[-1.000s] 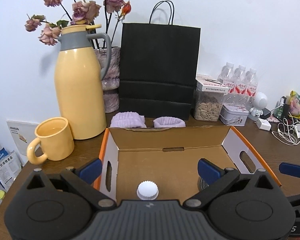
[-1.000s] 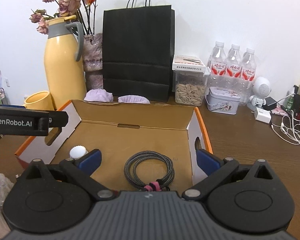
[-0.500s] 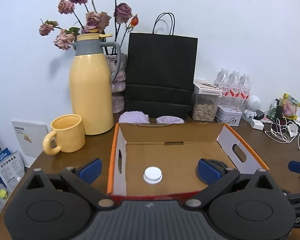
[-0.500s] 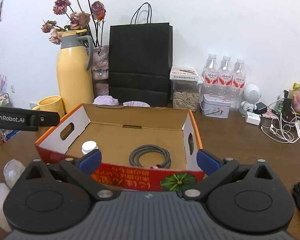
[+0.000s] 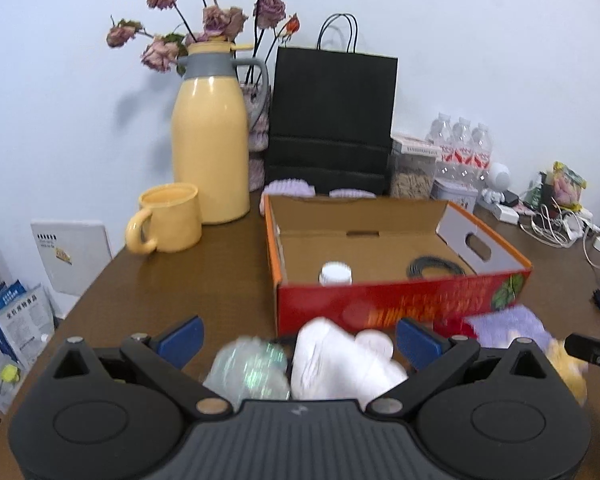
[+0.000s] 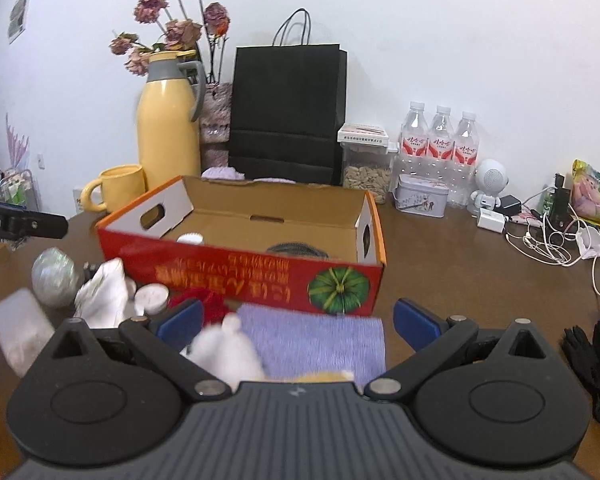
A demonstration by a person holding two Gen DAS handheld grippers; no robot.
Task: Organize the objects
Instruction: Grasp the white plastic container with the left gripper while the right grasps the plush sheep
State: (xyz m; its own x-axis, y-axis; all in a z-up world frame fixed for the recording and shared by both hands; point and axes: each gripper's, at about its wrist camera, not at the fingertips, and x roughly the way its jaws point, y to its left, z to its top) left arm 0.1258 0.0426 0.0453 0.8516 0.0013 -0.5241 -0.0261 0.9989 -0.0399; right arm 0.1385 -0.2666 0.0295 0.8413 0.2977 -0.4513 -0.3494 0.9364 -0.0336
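Note:
An open red cardboard box (image 5: 400,304) (image 6: 260,272) sits mid-table, holding a white-capped bottle (image 5: 335,273) (image 6: 190,238) and a coiled black cable (image 5: 436,267) (image 6: 296,248). In front of it lie loose items: a shiny crumpled ball (image 5: 248,368) (image 6: 54,278), white crumpled cloth (image 5: 340,360) (image 6: 102,300), a purple cloth (image 5: 504,326) (image 6: 312,344), a white round lid (image 6: 152,298), red yarn (image 6: 198,300). My left gripper (image 5: 300,340) is open above the ball and white cloth. My right gripper (image 6: 296,322) is open above the purple cloth and a white fluffy thing (image 6: 228,350).
Behind the box stand a yellow jug (image 5: 210,148), yellow mug (image 5: 168,224), black paper bag (image 5: 332,120), flower vase, seed jar (image 6: 366,164), tin (image 6: 420,200) and water bottles (image 6: 442,140). Tangled cables (image 6: 552,236) lie right; black gloves (image 6: 592,364) at right edge.
Both grippers have pulled back and up from over the box; the box's red front and the loose items before it have come into view. Both remain open.

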